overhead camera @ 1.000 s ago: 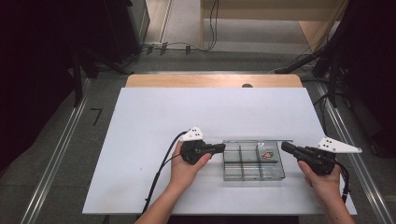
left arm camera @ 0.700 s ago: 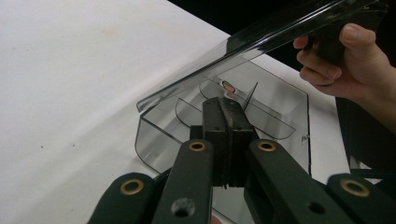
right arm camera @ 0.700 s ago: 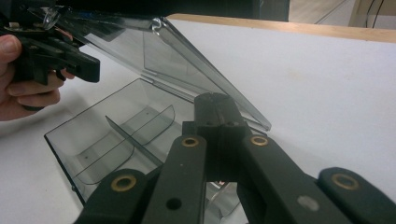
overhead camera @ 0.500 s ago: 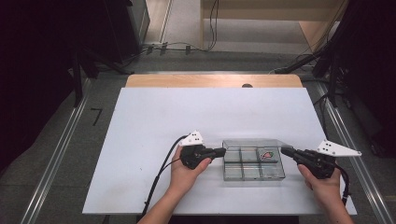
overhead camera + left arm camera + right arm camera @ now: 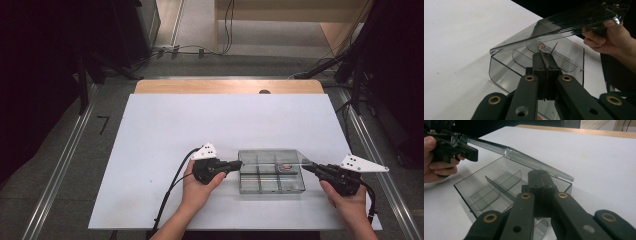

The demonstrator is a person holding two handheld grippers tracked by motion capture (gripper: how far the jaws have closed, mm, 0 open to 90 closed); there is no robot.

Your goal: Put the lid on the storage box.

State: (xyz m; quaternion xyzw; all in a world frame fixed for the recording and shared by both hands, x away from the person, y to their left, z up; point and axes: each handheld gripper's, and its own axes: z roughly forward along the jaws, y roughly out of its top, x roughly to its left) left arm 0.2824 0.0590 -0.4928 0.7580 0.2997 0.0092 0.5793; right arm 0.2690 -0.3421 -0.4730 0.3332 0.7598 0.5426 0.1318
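A clear compartment box [image 5: 271, 171] sits near the white table's [image 5: 165, 135] front edge. The left gripper [image 5: 235, 165] touches the box's left wall — the right gripper [image 5: 306, 166] meets its right side.

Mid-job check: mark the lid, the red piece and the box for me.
lid [image 5: 564, 25], left gripper view, middle of the raised panel.
red piece [image 5: 286, 166], high view, its middle.
box [image 5: 272, 190], high view, near wall.

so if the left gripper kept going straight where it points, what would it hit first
Probably the clear box: the left gripper points at its near wall, under the raised lid; depth is unclear.
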